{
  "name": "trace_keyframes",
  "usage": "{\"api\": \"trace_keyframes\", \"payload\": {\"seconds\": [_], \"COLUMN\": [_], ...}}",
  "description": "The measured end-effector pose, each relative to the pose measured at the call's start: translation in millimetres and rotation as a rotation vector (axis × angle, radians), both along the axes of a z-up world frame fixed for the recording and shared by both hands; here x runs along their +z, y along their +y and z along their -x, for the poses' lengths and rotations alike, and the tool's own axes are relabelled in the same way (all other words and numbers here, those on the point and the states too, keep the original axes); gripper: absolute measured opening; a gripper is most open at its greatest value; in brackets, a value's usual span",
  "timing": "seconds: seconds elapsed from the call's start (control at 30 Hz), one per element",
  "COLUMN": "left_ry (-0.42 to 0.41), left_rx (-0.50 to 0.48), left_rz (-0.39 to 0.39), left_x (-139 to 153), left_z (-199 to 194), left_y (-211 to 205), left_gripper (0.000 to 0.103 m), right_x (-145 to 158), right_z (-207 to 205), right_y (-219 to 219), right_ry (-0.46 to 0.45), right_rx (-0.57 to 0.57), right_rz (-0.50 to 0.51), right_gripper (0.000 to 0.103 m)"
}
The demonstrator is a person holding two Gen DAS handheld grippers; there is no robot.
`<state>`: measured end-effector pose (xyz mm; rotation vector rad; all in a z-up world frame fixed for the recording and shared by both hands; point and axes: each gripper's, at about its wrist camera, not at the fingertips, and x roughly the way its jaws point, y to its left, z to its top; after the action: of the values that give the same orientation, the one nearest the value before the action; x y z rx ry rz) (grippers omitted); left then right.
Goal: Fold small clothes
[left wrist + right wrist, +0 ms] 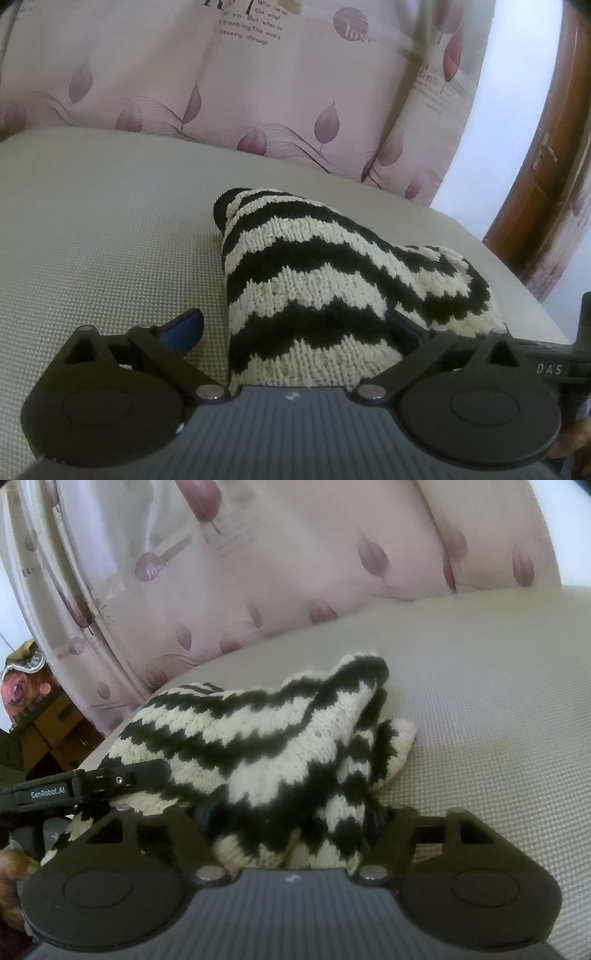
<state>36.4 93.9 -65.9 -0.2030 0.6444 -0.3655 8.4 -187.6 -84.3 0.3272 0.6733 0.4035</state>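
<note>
The left gripper (295, 328) stands wide open: its left finger, tipped with a blue pad (184, 328), is clear of the black-and-cream zigzag knit garment (317, 280), while the right finger is partly buried under the knit's edge, so contact there cannot be told. The garment lies bunched and folded on the beige woven cushion (110, 240) (a seat with a pink leaf-print backrest (258, 92) behind it), rising between the left gripper's fingers.

In the right wrist view, the right gripper (291, 812) is partly open, with the knit heaped between its fingers and draped over both tips; whether the pads press the cloth cannot be told. The other gripper's finger reaches in from the left and rests against the knit.
</note>
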Motion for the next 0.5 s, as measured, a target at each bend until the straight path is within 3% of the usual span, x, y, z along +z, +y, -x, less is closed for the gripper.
{"api": "trace_keyframes", "payload": {"seconds": [0.2,0.3,0.37,0.5], "left_ry": [-0.06,-0.095,-0.112,-0.189], "left_rx": [0.056,0.078,0.092,0.133], "left_rz": [-0.073,-0.11,-0.139,-0.209], "left_x": [14,24,30,44], "left_z": [18,30,37,56], "left_y": [-8,-11,-15,-22], "left_gripper": [0.103,0.103,0.103,0.103], "right_x": [8,21,30,47], "right_z": [7,25,40,72], "right_y": [6,13,17,21], "right_ry": [-0.031,-0.108,-0.163,-0.263], "right_rx": [-0.035,-0.069,-0.085,-0.134], "right_rz": [0.048,0.116,0.146,0.149], "right_gripper": [0.081,0.083,0.091,0.097]}}
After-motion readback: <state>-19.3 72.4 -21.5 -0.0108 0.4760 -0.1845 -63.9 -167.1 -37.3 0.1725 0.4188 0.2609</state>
